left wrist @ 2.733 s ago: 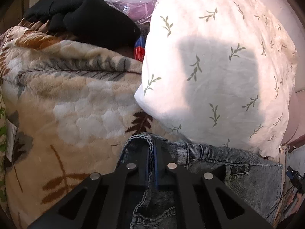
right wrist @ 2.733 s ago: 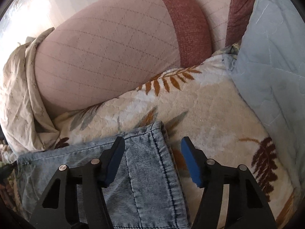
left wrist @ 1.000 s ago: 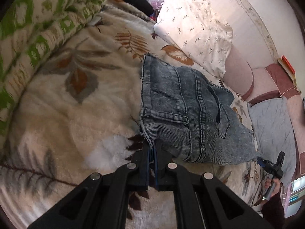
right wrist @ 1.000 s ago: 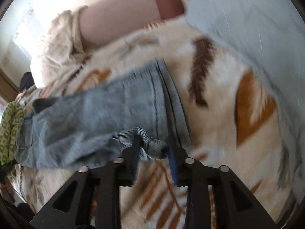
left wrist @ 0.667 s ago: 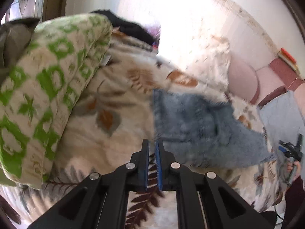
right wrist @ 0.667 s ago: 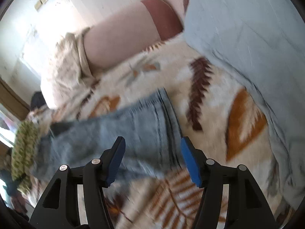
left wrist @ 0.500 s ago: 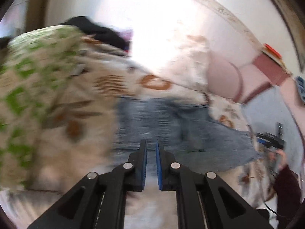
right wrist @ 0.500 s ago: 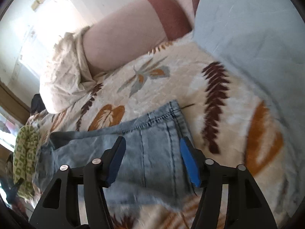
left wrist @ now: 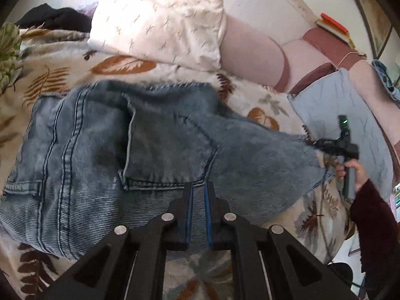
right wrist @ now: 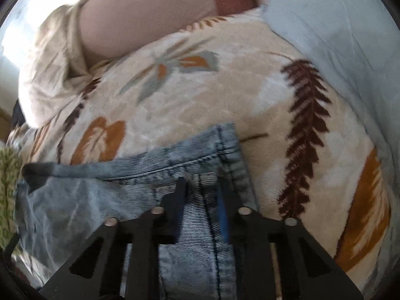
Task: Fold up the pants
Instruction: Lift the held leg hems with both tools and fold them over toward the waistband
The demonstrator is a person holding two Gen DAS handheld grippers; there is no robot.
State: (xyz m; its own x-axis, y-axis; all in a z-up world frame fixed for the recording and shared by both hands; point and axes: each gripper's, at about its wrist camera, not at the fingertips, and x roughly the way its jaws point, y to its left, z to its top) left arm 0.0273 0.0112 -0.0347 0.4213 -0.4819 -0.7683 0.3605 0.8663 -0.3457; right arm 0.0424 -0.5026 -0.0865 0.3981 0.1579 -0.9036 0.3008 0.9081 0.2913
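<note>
The left tool [left wrist: 198, 192] is hovering nearly closed, empty, over the jeans [left wrist: 105, 150]; the right tool [right wrist: 201, 187] (its jaws having just been closing) is pinching their hem, which only the right wrist view shows.

The jeans [left wrist: 155, 150] are a washed, mottled blue denim with paler ribbed patches and darker blue stitched seams. They lie on a cream blanket [right wrist: 200, 95] printed with rust-orange leaves, dark brown fern fronds and grey-blue foliage. The pillow [left wrist: 162, 20] is white with small dark sprigs. The bolster [left wrist: 250, 57] is pale pink with a maroon band at its end. A quilted cover [left wrist: 350, 115] is light grey-blue. A cushion [left wrist: 7, 50] at the left edge shows green on off-white. The heap of clothing [left wrist: 55, 17] is black. The left gripper [left wrist: 198, 195] is black with blue pads; the person's sleeve [left wrist: 372, 220] is dark maroon.
</note>
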